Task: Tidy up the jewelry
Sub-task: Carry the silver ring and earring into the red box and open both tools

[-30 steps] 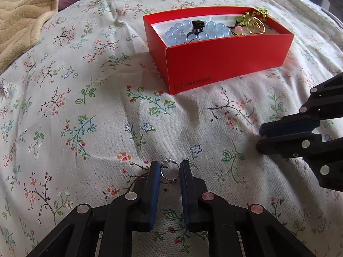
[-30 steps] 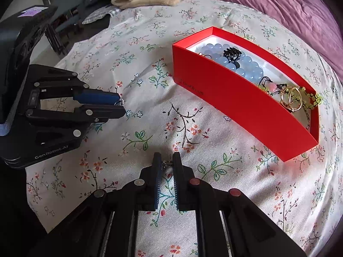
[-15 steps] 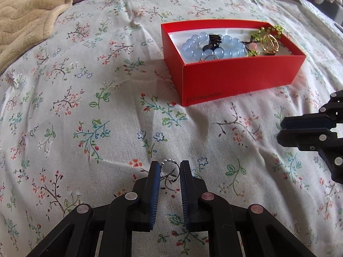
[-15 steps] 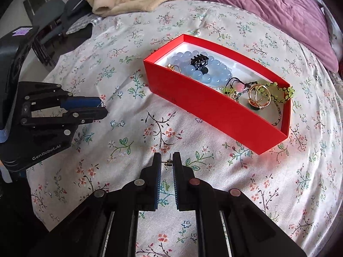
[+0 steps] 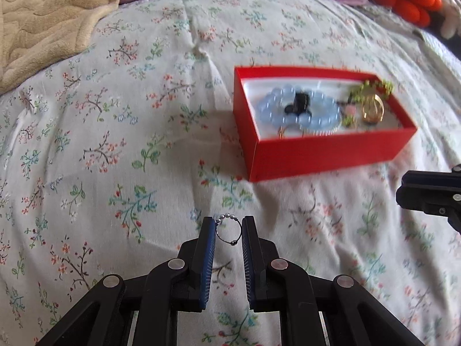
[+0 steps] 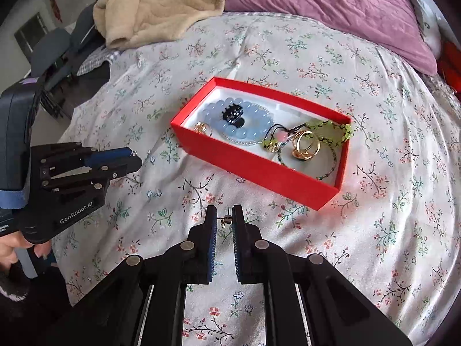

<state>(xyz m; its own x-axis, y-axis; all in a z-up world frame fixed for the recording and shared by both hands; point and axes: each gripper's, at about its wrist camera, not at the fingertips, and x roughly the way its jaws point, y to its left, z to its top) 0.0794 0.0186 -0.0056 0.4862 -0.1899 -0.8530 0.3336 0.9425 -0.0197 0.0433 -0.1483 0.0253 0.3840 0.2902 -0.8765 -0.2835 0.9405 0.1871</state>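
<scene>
- On the bed: floral bedspread (image 6: 374,115) carries everything; beige blanket (image 6: 161,3) and purple pillow (image 6: 331,8) lie at the far end.
- Red box (image 6: 250,164) sits ahead of both my tongs; inside it, blue bead bracelet (image 6: 239,124), green bead strand (image 6: 331,129), gold rings (image 6: 305,145).
- My left tongs (image 5: 228,229) are narrowed on a beaded wire ring (image 5: 229,230), held above the bedspread.
- My right tongs (image 6: 224,219) pinch a small earring (image 6: 226,219), short of the box.
</scene>
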